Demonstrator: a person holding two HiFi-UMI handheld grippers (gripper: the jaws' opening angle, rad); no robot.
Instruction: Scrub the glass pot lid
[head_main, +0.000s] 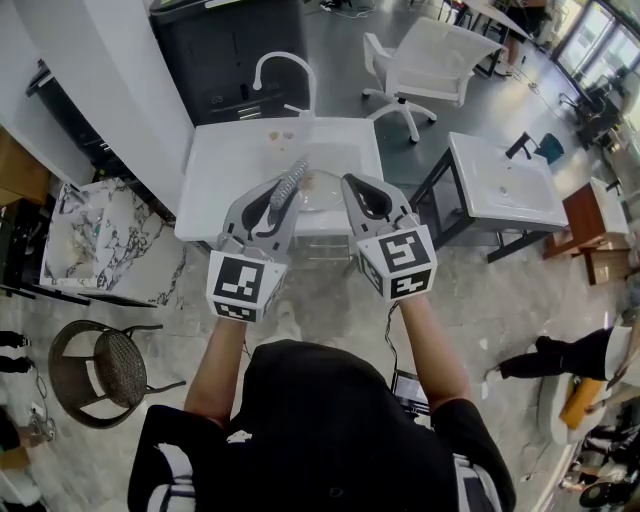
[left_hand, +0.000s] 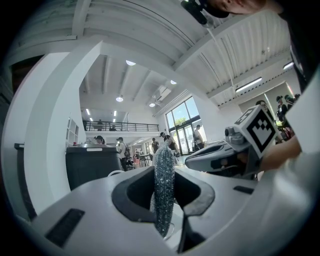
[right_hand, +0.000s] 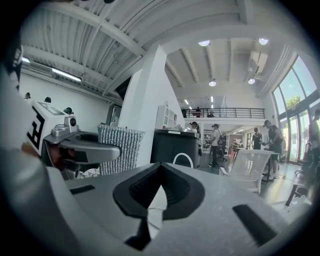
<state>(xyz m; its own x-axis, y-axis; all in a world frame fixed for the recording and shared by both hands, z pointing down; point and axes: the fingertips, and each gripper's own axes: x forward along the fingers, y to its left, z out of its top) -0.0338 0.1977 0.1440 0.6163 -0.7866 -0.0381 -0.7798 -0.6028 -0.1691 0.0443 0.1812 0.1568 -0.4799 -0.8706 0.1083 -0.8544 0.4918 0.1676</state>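
Note:
My left gripper is shut on a silver sparkly scrubber, which stands up edge-on between the jaws. In the head view it hangs over the basin of the white sink table. A round glass lid lies in the basin, partly hidden between the two grippers. My right gripper is beside the left one at about the same height, its jaws shut with nothing between them. From the right gripper view the scrubber shows as a flat mesh pad to the left.
A curved white faucet rises at the sink's far edge. A second white table stands at the right and a white chair behind. A marble slab and a wire stool are at the left. People stand in the background.

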